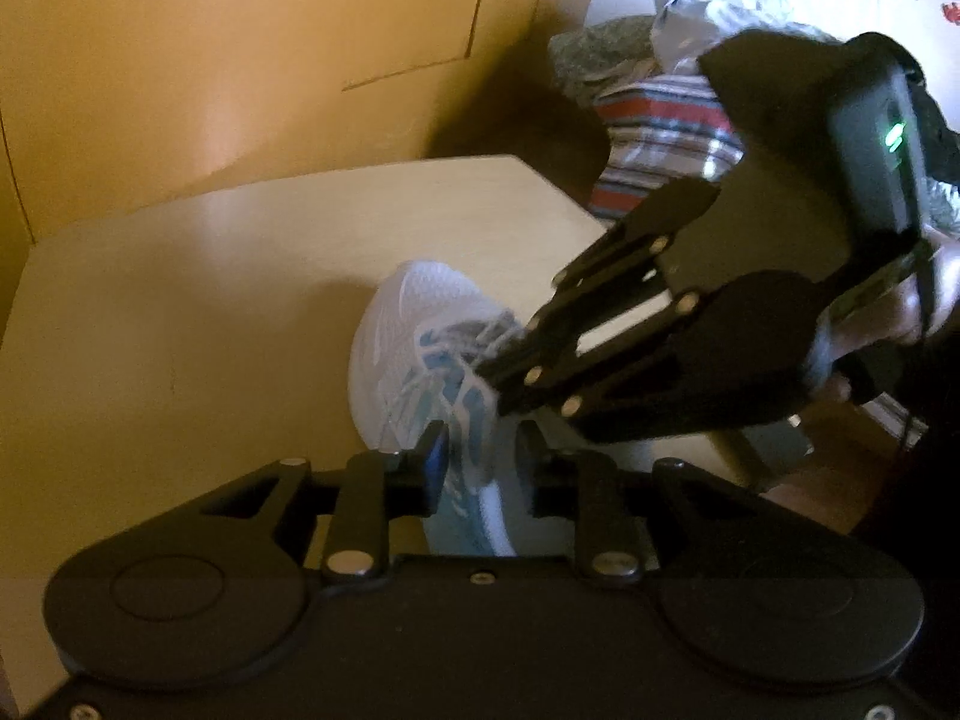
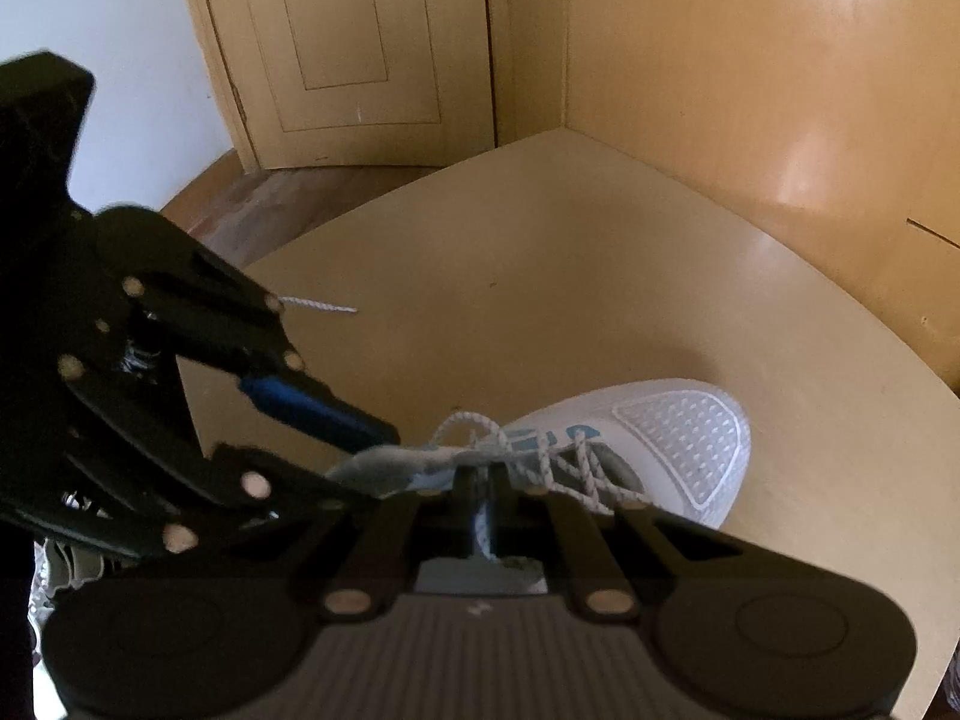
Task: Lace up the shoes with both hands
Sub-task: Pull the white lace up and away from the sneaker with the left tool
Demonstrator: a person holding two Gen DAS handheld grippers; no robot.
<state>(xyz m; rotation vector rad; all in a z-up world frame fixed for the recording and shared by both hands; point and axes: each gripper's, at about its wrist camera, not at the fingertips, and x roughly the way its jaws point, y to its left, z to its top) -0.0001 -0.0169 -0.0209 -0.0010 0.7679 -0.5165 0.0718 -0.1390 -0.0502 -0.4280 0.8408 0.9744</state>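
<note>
Shoes: one, white with blue trim (image 2: 648, 444), lying on the table (image 2: 540, 276), toe pointing away from both cameras.
Laces: one grey-white cord (image 2: 558, 462), criss-crossed over the tongue; one loose end (image 2: 318, 305) sticking out past the left claw's linkage.
Left claw (image 1: 477, 456): fingers apart, straddling the shoe's heel end; nothing held.
Right claw (image 2: 480, 480): fingers nearly together over the laces; whether clamped on the cord, cannot tell.
Hands: one (image 1: 924, 300), on the right claw's handle.
</note>
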